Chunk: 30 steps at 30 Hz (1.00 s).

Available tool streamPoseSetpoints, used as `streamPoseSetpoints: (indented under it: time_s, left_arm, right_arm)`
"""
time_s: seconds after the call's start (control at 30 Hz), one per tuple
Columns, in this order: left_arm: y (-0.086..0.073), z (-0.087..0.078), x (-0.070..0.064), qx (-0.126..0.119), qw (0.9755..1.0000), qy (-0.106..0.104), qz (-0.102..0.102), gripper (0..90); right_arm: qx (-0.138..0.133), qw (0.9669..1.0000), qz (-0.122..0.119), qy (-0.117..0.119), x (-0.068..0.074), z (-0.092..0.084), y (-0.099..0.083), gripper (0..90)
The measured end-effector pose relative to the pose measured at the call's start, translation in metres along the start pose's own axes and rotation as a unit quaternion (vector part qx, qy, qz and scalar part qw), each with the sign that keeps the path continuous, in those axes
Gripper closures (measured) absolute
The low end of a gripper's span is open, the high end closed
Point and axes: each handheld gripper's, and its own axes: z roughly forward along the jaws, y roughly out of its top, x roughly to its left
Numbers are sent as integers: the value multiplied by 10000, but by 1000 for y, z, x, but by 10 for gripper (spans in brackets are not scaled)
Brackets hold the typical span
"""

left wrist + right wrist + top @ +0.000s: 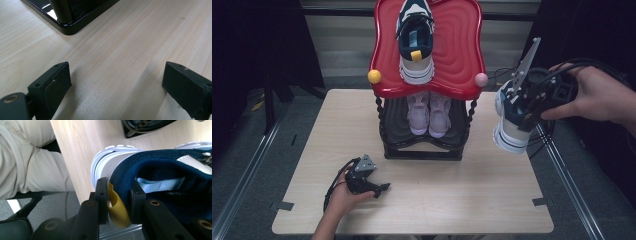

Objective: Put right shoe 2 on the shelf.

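Sneaker (160, 167) heel collar sits clamped between right gripper (119, 195) fingers (102, 195).

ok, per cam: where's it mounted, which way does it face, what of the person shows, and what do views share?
High view: fixed above the person's side, facing forward and down on the table and shoe rack; both forearms and hands show.
Left gripper view: rides the left gripper, looking low across the tabletop at the rack's black base corner; jaws wide apart.
Right gripper view: rides the right gripper, looking at the navy shoe pinched by its heel tab; trouser legs show.
Shared: high and right gripper views both show that shoe.
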Motion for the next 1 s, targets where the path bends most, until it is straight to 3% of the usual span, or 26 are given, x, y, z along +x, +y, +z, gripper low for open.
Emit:
streamPoseSetpoints:
  time_s: [0.4, 0.63, 0.8, 1.0]
  left_arm:
    - [0, 0, 0, -5, 10000, -1, -11, 70]
    - [0, 0, 0, -1, 10000, 32, -9, 66]
    - [0, 0, 0, -1, 10000, 34, -12, 65]
    - [0, 0, 0, -4, 10000, 31, -7, 62]
  right_arm:
    - [-138, 9984, 72, -544, -7, -63, 16, 741]
    - [-210, 9947, 32, -1004, -10, -98, 29, 743]
    - [-267, 9921, -21, -1222, -8, -115, 49, 745]
    - [-269, 9890, -298, -1425, -10, -123, 81, 746]
